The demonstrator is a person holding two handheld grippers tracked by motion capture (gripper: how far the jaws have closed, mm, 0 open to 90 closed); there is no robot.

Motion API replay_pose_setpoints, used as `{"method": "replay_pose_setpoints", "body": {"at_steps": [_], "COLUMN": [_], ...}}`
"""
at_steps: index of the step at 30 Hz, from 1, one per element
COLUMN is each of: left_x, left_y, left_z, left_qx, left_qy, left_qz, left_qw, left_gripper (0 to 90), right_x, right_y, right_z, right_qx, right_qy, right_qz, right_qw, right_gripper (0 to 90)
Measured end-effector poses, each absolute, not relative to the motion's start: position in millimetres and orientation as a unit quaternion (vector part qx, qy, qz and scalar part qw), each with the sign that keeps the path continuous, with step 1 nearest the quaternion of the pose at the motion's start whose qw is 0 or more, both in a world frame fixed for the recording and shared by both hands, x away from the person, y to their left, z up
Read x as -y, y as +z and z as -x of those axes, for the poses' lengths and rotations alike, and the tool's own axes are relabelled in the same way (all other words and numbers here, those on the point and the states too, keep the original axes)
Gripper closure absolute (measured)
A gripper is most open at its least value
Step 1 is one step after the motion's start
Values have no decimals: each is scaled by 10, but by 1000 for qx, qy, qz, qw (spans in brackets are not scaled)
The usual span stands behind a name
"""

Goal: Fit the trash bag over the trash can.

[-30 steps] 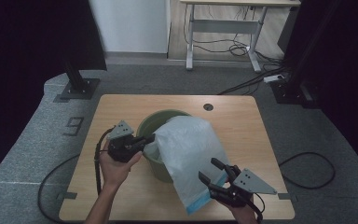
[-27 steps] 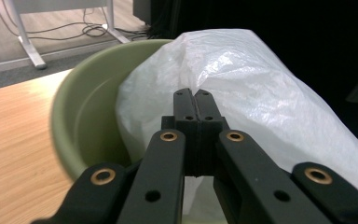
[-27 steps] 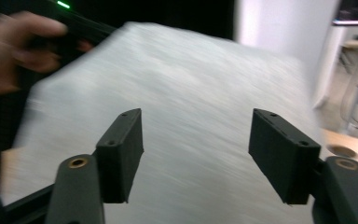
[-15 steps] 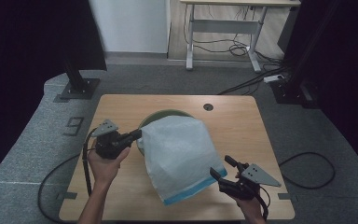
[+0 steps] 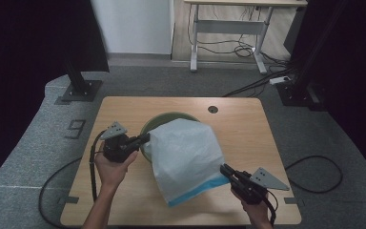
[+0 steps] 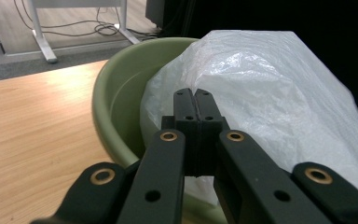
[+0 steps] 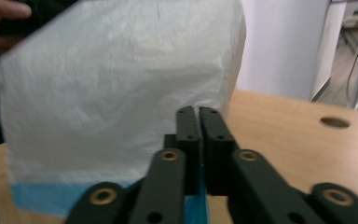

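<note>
The right gripper, lower right, has just closed on the bag's blue edge; our left gripper pinches its other side; lining the basin remains.

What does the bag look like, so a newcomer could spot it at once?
On the wooden table, a green basin sits mid-table. Draped from it toward the near edge is the white plastic bag, pinched by both grippers; its blue hem band marks it out.

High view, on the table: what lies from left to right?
Left hand-held gripper → white plastic bag → right hand-held gripper. The green basin overlaps the bag, so it is left out.
</note>
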State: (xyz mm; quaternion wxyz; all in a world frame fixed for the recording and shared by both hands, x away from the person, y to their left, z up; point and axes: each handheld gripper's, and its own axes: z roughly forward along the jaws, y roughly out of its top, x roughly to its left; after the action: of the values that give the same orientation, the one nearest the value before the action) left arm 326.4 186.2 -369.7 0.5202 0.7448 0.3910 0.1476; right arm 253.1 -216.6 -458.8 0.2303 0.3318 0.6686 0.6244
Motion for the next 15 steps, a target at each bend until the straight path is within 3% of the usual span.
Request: {"method": "replay_pose_setpoints", "body": {"at_steps": [11,14,15], "left_x": [-1724,-1798,-1854], "left_y": [-3791,-3788,-3777], "left_z": [-3326,-3299,-3274], "left_qx": [-373,-370,-375], "left_qy": [119,114,123], "left_qz": [-765,-766,-762], "left_qw": [512,512,513], "left_gripper": [899,789,700], "right_x": [2307,2284,2259], "right_y": [-4105,-4017,-3958], "right_z": [-2559,-2590,-2610], "right_qx": [-629,-629,-631], "right_qy": [649,645,641], "right_qz": [-327,-328,-326], "right_qw": [275,285,290], "right_gripper": [885,885,885]}}
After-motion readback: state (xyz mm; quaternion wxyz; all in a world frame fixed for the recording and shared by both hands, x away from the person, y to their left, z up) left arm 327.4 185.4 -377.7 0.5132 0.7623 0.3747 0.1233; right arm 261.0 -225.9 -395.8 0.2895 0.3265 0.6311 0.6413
